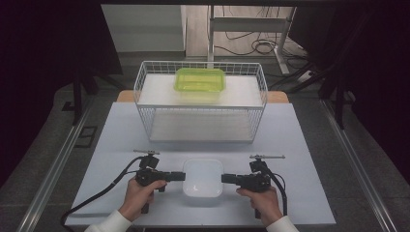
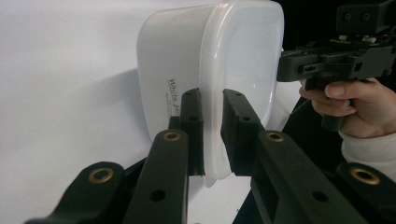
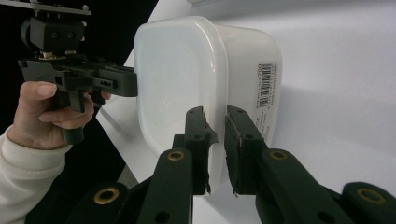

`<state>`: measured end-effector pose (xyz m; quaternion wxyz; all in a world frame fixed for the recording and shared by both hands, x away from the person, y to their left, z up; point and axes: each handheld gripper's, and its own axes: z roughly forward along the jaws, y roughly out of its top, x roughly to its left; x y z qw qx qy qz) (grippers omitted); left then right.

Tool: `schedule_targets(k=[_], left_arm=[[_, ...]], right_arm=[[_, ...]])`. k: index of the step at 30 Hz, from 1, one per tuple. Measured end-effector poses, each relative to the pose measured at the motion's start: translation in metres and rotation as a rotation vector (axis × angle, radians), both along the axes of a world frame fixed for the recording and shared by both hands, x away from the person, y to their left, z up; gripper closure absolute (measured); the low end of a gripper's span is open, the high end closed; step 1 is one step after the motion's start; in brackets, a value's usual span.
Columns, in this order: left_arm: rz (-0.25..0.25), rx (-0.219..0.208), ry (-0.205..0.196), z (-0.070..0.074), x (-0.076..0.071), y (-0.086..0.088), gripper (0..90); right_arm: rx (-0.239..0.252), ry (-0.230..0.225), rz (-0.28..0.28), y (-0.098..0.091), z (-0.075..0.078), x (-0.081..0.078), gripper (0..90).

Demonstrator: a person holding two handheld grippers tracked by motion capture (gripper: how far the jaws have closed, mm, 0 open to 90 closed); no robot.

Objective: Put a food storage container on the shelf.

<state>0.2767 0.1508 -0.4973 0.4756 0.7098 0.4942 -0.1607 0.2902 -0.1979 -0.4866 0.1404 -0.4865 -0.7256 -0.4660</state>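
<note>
Two grips hold the white container point(image 1: 203, 178) near the counter's front edge. Left hand-held gripper point(image 1: 181, 176) clamps its left rim, right hand-held gripper point(image 1: 225, 179) its right rim. Its long axis runs front to back between them.

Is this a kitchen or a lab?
Probably a lab or test room: a plain white table with a wire basket, cables on the floor behind it, and dark curtains at the sides.
</note>
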Motion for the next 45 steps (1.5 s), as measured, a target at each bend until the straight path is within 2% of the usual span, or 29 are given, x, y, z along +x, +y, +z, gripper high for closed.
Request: schedule_targets(k=[14, 29, 42, 45], left_arm=[[-0.007, -0.013, -0.055, 0.009, -0.002, 0.002, 78.9], [-0.018, 0.002, -0.116, 0.020, -0.005, 0.002, 78.9], [-0.009, -0.013, -0.151, 0.030, -0.004, 0.005, 78.8], [-0.010, 0.001, -0.172, 0.035, -0.005, 0.005, 78.8]], right_arm=[[-0.002, -0.068, 0.019, 0.000, 0.011, -0.003, 79.1], [-0.032, -0.166, 0.035, 0.001, 0.027, -0.007, 79.0], [-0.030, -0.223, 0.043, 0.004, 0.038, -0.008, 78.8], [-0.032, -0.233, 0.043, 0.005, 0.041, -0.008, 78.8]])
